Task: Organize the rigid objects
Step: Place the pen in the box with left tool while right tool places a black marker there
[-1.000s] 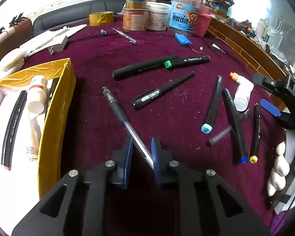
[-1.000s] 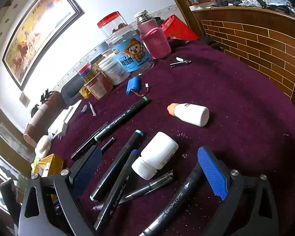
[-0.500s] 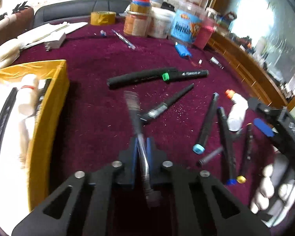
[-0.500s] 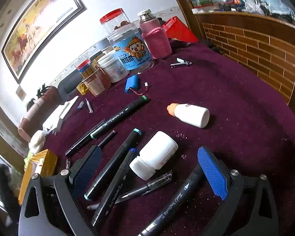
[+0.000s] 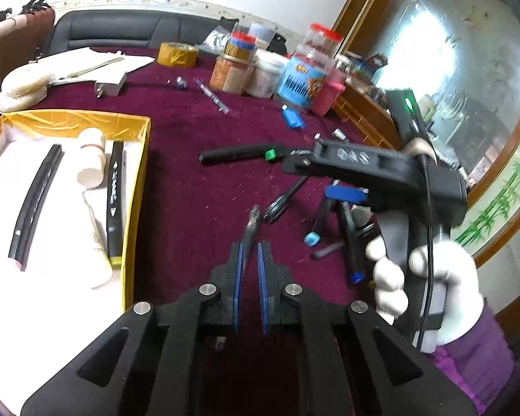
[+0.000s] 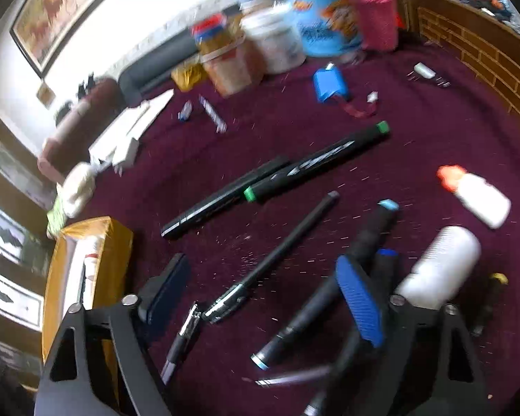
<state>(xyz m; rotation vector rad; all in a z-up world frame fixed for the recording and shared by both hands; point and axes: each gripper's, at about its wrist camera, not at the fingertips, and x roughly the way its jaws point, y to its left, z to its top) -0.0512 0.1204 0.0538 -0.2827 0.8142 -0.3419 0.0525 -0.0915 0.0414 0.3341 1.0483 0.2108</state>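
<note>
My left gripper (image 5: 249, 246) is shut on a clear gel pen (image 5: 251, 223), held off the maroon cloth and pointing forward. The same pen shows in the right wrist view (image 6: 183, 338). To its left stands the yellow box (image 5: 135, 187) holding a black marker (image 5: 114, 201), a white bottle (image 5: 91, 157) and a black strip. My right gripper (image 6: 260, 294) is open above a thin black pen (image 6: 277, 256), with a black marker (image 6: 329, 294) under its right finger. It also shows in the left wrist view (image 5: 343, 194), held by a white-gloved hand.
Loose on the cloth: two green-tipped black markers (image 6: 315, 163), a white bottle (image 6: 440, 267), an orange-capped bottle (image 6: 475, 196), a blue battery pack (image 6: 326, 85). Jars and tubs (image 5: 270, 69) stand at the back, with tape (image 5: 176, 53) and a white charger (image 5: 110, 85).
My left gripper closed on the gel pen and lifted it off the cloth, turning toward the box. My right gripper swung left over the thin black pen and markers.
</note>
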